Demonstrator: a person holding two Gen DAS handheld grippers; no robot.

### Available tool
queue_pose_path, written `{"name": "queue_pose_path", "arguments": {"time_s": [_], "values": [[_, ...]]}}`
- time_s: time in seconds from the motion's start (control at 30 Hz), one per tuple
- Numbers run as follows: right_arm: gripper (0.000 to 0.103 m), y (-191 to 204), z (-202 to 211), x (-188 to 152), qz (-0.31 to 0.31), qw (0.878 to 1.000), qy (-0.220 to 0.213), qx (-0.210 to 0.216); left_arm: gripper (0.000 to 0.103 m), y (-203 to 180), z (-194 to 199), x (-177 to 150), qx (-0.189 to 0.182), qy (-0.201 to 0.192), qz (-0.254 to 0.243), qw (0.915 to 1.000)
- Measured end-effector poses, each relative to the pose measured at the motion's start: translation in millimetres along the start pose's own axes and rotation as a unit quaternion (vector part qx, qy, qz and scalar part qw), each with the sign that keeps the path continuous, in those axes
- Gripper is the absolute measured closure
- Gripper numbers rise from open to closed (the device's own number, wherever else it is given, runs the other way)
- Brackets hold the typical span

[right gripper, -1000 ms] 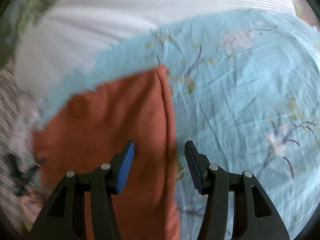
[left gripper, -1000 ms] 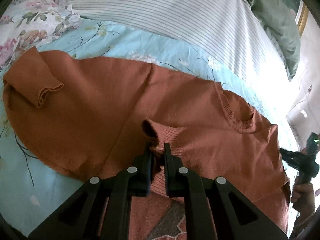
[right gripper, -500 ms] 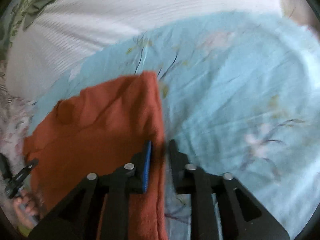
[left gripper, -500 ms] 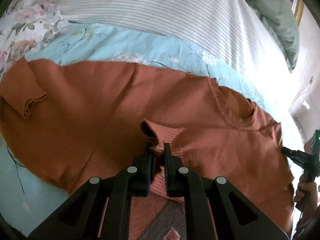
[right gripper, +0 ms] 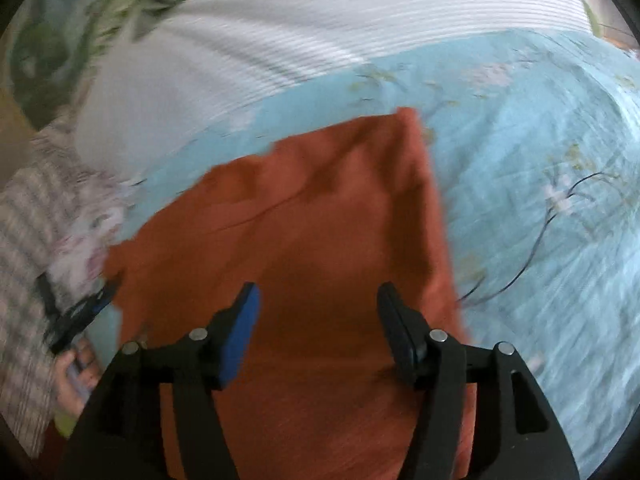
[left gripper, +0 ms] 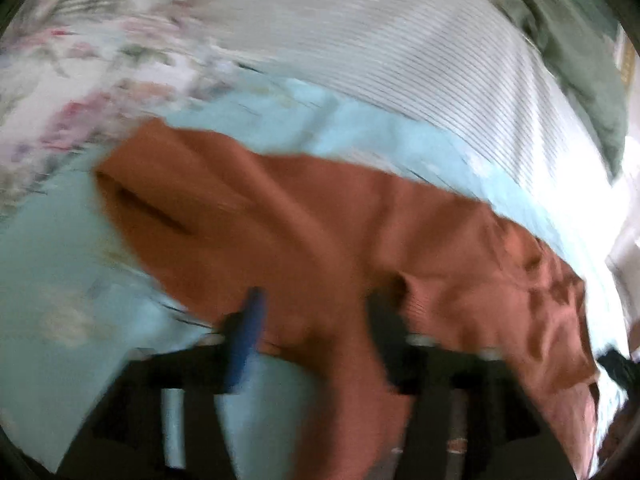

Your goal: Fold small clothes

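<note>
One rust-orange sweater lies spread on the bed, and it is the only garment being handled. In the left wrist view its long axis runs across the frame, from a folded sleeve cuff at the far left down to the ribbed collar end at the near right. The picture is smeared, so fine detail is lost. A small cuff stands up just beside the right finger.

Left tongs: fingers wide apart, nothing clamped, sweater fabric showing between them. Right tongs: also spread wide, hovering over the sweater with nothing gripped. From this side the garment runs away from the camera, its far corner pointing toward the striped cloth, its right edge straight against the sheet.

Underneath is a light blue sheet printed with blossoms and thin dark branches. Beyond it lies one white cloth with fine stripes, one olive-green cloth at the far right, and one pale floral cloth at the far left. At the left edge of the right wrist view, the person's left hand grips the other tool.
</note>
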State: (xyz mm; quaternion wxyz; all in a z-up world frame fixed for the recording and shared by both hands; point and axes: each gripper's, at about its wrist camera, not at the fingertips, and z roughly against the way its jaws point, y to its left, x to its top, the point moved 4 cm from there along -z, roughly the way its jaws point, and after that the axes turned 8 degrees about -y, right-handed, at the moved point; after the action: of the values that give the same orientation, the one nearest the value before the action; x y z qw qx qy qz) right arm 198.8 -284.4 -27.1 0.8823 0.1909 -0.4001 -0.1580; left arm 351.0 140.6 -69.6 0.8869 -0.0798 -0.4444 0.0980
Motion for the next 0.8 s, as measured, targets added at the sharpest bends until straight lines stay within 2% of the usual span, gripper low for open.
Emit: {"name": "queue_pose_path", "arguments": {"time_s": [0.03,0.07,0.2,0.3,0.37,0.43,0.5,0.57,0.6,0.67,0.8], "values": [[0.041,8.7,1.4,-6.5,0.002,1.000,0.004,0.012,0.037,8.3,2.0,7.4,0.010,-0.008,0.003,0.9999],[0.041,17.4,3.1,-13.4,0.002,1.000,0.010,0.027,0.032,15.2,1.0,13.5,0.020,-0.008,0.006,0.9998],[0.041,38.4,3.3,-47.7,-0.017,0.997,0.036,0.059,0.026,32.0,-22.6,35.7,0.040,0.014,0.020,0.9989],[0.041,49.7,2.6,-64.1,-0.012,0.996,0.055,0.068,0.026,37.3,-47.0,45.9,0.080,0.019,-0.007,0.9966],[0.041,53.3,0.1,-71.2,-0.014,0.995,0.064,0.074,0.027,38.2,-70.1,49.4,0.127,0.031,-0.047,0.9903],[0.041,51.1,4.1,-74.4,-0.015,0.995,0.067,0.071,0.036,42.5,-89.0,46.5,0.156,0.056,-0.069,0.9837],[0.041,50.2,4.5,-74.6,-0.016,0.996,0.067,0.064,0.047,48.4,-101.6,44.2,0.167,0.069,-0.086,0.9797],[0.041,50.2,4.0,-73.2,-0.020,0.996,0.067,0.058,0.077,50.4,-101.7,45.9,0.174,0.064,-0.104,0.9772],[0.041,50.9,4.0,-72.6,-0.022,0.996,0.065,0.058,0.084,52.2,-99.6,47.5,0.171,0.062,-0.104,0.9778],[0.041,52.4,6.9,-71.7,-0.021,0.996,0.061,0.060,0.089,60.0,-88.2,51.9,0.141,0.054,-0.077,0.9856],[0.041,59.5,14.4,-68.9,-0.013,0.996,0.049,0.072,0.090,58.7,-47.9,59.4,0.067,0.018,-0.036,0.9969]]}}
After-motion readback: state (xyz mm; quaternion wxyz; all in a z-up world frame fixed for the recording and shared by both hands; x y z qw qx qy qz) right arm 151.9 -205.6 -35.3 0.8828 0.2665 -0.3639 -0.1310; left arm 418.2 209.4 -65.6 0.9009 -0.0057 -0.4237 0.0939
